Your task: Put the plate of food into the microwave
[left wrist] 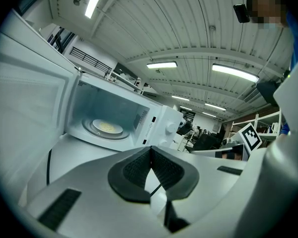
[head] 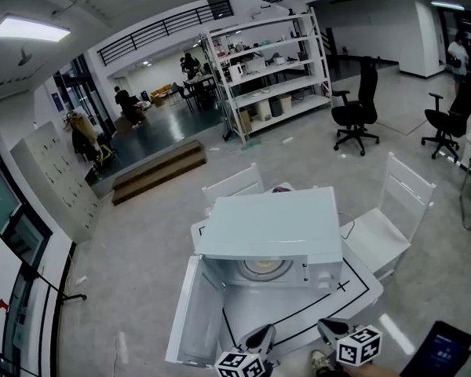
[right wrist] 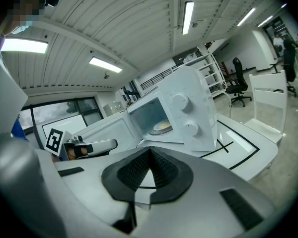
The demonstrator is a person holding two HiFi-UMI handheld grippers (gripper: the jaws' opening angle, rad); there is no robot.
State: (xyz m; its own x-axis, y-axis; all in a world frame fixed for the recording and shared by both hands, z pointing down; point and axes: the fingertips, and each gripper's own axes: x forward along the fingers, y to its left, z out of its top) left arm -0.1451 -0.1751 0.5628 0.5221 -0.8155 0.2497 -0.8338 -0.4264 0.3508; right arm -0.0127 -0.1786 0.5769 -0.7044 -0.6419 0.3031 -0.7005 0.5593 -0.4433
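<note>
Head view: white microwave point(head: 271, 226) sits mid-frame on a white bench point(head: 361, 289), with its door point(head: 195, 312) swung fully open toward lower left. The plate of food point(head: 263, 268) is already inside the cavity, on the turntable, and nothing is touching it. Black tape lines point(head: 298, 312) run across the bench in front of the microwave.

Left tongs point(head: 259, 338) and right tongs point(head: 330, 328) are at the bottom edge, side by side and apart from each other. Both are in front of the open cavity, clear of the microwave.

Left gripper view: left tongs point(left wrist: 150, 167) are fully closed, pads pressed together with nothing between them. Microwave point(left wrist: 159, 125) is at centre left, door point(left wrist: 20, 108) fills the left side, and the plate of food point(left wrist: 107, 127) shows pale yellow inside.

Right gripper view: right tongs point(right wrist: 149, 170) are also closed tip to tip and empty. Microwave point(right wrist: 188, 113) is at centre right with its knob panel facing the camera. The plate of food point(right wrist: 162, 126) shows through the opening, with the door point(right wrist: 107, 128) to its left. Bench point(right wrist: 248, 148) is at right.

Background in the head view: white chairs point(head: 400, 203) behind and to the right of the bench, black office chairs point(head: 357, 112) upper right, shelf rack point(head: 267, 69) top centre.
</note>
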